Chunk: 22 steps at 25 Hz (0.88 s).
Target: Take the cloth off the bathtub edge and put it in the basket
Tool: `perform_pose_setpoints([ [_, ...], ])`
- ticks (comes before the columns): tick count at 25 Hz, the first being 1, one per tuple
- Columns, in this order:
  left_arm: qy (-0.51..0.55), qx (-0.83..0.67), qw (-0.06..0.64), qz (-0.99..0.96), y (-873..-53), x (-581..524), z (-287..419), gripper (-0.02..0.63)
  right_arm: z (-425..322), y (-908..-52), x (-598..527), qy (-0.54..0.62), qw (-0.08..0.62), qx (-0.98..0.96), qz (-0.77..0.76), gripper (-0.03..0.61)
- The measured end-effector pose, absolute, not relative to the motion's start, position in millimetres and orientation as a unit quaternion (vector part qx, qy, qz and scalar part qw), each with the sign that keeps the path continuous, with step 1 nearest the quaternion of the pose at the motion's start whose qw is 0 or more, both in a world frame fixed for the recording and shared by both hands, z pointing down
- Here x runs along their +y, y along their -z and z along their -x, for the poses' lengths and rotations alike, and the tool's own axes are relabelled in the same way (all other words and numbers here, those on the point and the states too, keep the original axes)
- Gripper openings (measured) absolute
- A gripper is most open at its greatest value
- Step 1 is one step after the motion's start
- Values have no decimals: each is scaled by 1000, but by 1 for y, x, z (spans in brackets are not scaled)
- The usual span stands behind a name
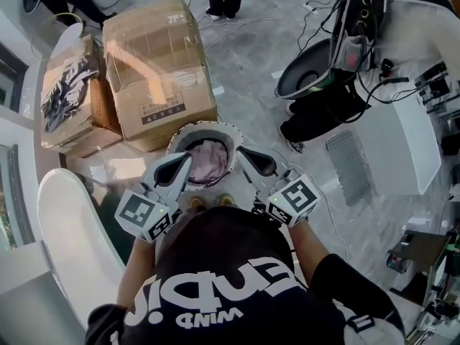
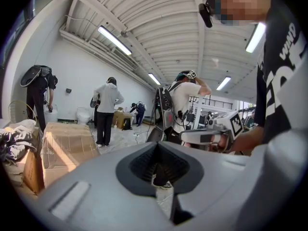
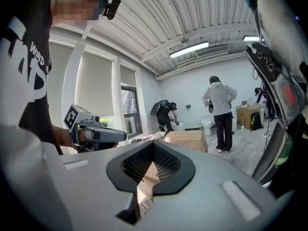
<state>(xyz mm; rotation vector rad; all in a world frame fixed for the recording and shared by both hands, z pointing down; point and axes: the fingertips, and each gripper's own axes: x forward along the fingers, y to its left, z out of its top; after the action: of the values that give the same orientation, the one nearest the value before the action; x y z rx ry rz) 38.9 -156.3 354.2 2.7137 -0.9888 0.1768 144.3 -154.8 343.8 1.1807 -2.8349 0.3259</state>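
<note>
Head view: the white round basket (image 1: 181,136) stands on the floor directly ahead of the person, touching or just beside the lower corner of a large taped cardboard box (image 1: 158,70). The pink cloth (image 1: 208,160) lies bunched inside the basket and fills most of its opening; none of it hangs over the rim. The white bathtub (image 1: 72,243) sits at lower left, well apart from the cloth. Left of the large box is a smaller cardboard box (image 1: 68,99), with a dark-and-white patterned piece of fabric (image 1: 65,85) draped across its top; what is inside either box cannot be told. Left gripper (image 1: 180,167): held near level over the left side of the basket rim, tip aimed toward the basket. In the left gripper view its fingers (image 2: 144,165) are closed together with nothing between them; only floor shows through the gap behind the pads. Right gripper (image 1: 253,160): mirrors it over the right side of the rim. In the right gripper view its fingers (image 3: 166,165) also meet at the tips and grip nothing; cardboard shows through the gap. Neither gripper touches the cloth. Other people stand farther back on the floor (image 1: 251,56)
</note>
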Motion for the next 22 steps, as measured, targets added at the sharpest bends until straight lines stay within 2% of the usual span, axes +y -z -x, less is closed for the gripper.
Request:
perform_pose_setpoints([
  [22, -69, -373, 110, -919, -358, -147, -28, -3, -135, -335, -144, -77, 30, -916, -394, 6],
])
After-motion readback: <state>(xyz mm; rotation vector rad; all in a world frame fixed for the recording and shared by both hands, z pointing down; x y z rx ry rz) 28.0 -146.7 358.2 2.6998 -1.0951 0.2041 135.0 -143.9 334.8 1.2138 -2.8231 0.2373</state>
